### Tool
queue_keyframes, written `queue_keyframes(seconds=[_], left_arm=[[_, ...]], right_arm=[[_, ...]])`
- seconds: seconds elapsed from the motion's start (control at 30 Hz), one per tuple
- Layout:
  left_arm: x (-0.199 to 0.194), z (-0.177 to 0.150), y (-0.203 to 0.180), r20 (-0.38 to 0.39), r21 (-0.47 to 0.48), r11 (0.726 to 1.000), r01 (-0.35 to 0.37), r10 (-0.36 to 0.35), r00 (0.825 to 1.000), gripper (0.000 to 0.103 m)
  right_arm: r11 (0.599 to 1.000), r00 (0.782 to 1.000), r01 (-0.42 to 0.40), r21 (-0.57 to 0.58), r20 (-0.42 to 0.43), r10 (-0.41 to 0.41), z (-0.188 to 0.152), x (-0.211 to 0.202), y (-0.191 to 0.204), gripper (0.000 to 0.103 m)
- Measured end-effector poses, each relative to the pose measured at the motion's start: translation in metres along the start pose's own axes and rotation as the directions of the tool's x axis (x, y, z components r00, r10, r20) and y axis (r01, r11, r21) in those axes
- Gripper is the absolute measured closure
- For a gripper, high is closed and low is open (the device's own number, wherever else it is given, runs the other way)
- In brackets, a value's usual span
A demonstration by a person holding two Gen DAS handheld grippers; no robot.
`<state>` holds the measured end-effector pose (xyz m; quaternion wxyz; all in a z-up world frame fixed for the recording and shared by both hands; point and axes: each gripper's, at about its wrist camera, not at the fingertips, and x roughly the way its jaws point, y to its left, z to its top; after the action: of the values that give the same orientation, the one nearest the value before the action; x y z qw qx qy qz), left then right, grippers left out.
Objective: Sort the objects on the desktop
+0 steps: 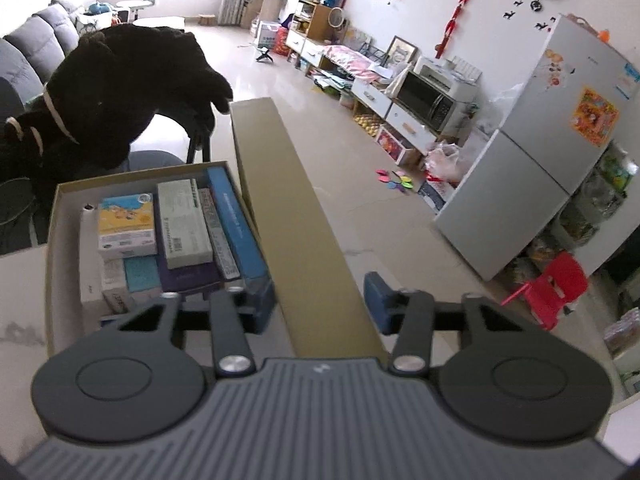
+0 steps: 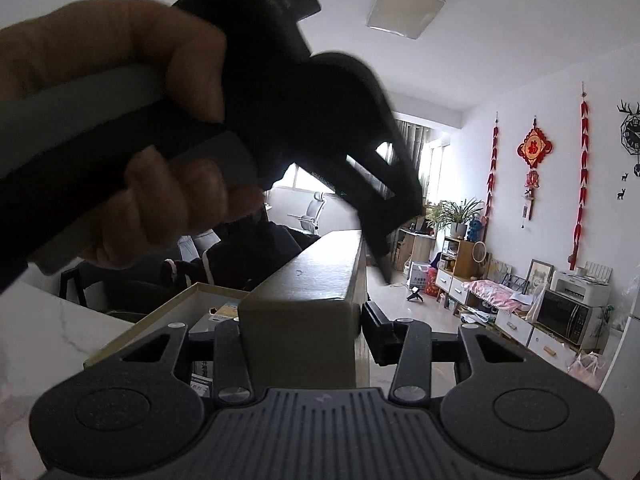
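The long olive-brown cardboard lid [image 1: 296,216] is straddled by both hand-held grippers, left [image 1: 320,304] and right [image 2: 298,330]; whether it is pinched cannot be told. Level alignment over the open box of packets [image 1: 52,240] left of them is advised

My white marbled tabletop [image 1: 20,280] carries an open tan box [image 1: 54,216], packed with small cartons: a yellow-and-blue one on top, a pale green one beside it, a long blue one along the right wall. The box's tan lid [image 1: 292,216] stands on edge against the box's right side. From the right wrist view, the same lid [image 2: 296,316] rises beside the tabletop [image 2: 52,328].
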<state>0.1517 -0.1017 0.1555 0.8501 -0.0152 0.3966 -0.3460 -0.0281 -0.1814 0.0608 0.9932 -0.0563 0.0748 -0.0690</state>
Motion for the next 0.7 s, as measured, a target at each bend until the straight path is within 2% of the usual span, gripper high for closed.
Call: queue_keyframes(seconds=[0.17,0.23,0.4,0.53,0.6,0.63,0.7], left_arm=[[-0.005,-0.003,-0.003,0.024,0.035,0.999,0.000,0.000,1.000,0.060],[-0.006,-0.005,-0.005,0.034,0.047,0.999,0.009,-0.011,0.999,0.060],[-0.008,-0.010,-0.004,0.056,0.068,0.996,0.065,-0.069,0.996,0.062],[-0.007,-0.009,0.005,0.042,0.036,0.993,0.116,-0.117,0.992,0.063],[-0.007,-0.008,0.005,0.034,0.041,0.993,0.113,-0.115,0.993,0.063],[-0.007,-0.008,0.005,0.030,0.044,0.993,0.113,-0.114,0.993,0.063],[-0.007,-0.007,0.004,0.023,0.047,0.992,0.114,-0.115,0.993,0.063]], right_arm=[[1.000,1.000,-0.013,0.008,0.003,0.013,0.000,0.001,-0.002,0.052],[1.000,1.000,-0.015,0.022,0.004,0.015,0.000,-0.001,-0.004,0.044],[0.998,0.999,-0.032,0.044,0.007,0.032,-0.001,-0.005,-0.011,0.033],[0.998,0.999,-0.055,0.016,0.000,0.055,-0.001,-0.006,-0.009,0.030],[0.997,0.997,-0.070,0.013,-0.015,0.071,0.001,-0.005,-0.009,0.029],[0.997,0.997,-0.074,0.010,-0.023,0.074,0.002,-0.004,-0.008,0.023],[0.997,0.996,-0.079,0.002,-0.035,0.079,0.003,-0.002,-0.006,0.021]])
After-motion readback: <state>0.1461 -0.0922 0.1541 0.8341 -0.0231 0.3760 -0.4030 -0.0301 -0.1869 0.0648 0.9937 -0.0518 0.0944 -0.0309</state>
